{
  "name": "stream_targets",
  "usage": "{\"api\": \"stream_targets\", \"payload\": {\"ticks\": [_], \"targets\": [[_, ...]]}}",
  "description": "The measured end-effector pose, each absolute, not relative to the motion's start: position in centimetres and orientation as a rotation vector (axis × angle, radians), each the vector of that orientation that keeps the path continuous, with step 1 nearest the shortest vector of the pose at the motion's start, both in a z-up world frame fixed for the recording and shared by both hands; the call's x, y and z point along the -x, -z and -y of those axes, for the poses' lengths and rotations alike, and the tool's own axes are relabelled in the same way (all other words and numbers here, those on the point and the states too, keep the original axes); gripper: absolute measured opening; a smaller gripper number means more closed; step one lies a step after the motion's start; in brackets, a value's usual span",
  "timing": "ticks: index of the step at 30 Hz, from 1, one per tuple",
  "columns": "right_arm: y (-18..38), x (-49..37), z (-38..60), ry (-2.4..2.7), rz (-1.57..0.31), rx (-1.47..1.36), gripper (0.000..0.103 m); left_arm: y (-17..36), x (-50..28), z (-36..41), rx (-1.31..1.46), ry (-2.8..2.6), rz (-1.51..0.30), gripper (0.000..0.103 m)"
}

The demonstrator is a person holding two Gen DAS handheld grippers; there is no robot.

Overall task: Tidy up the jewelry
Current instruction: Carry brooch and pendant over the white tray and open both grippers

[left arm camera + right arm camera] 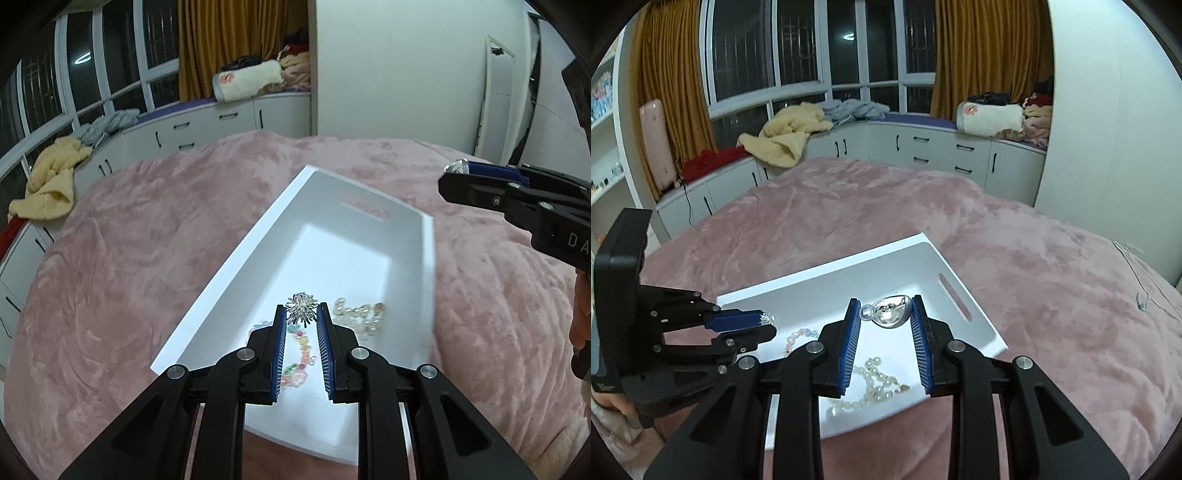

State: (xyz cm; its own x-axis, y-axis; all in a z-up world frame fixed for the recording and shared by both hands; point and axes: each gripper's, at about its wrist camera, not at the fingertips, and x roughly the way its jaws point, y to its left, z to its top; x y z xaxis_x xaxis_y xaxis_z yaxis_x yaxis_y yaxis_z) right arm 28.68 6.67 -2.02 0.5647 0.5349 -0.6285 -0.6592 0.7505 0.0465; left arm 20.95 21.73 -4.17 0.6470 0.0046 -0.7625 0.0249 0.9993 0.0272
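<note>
A bedroom at night: a bed covered in a plush, crushed-pile pink blanket (155, 236) fills both views, with white drawer cabinets (923, 147), dark windows and mustard curtains (982, 51) behind. A shallow white plastic tray (369, 206), rectangular with rounded corners and a slot handle at its far end, lies on the blanket at the centre of each frame.

In the left wrist view, the left gripper (301, 314), black with ribbed blue pads, pinches a spiky silver brooch (301, 313) at its fingertips, over the near end of the tray. Below it in the tray lie a bracelet of translucent pastel beads (299, 354) and, just to the right, a strand of glossy cream pearls (360, 317).

In the right wrist view, the right gripper (885, 314) grips a rounded, shiny silver ornament (892, 314) with a small clear bead at its left, above the tray's middle. A thin chain (1145, 291) rests on the blanket at the right edge.
</note>
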Motion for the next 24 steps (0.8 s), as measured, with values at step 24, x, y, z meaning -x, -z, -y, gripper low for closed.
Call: {"api": "stream_targets", "payload": {"ticks": [24], "targets": [[6.1,-32.4,-11.6,-0.631,-0.757,0.193,0.063,7.3,-23.2,-23.2,-0.070,-0.010,-0.909,0.058]]}}
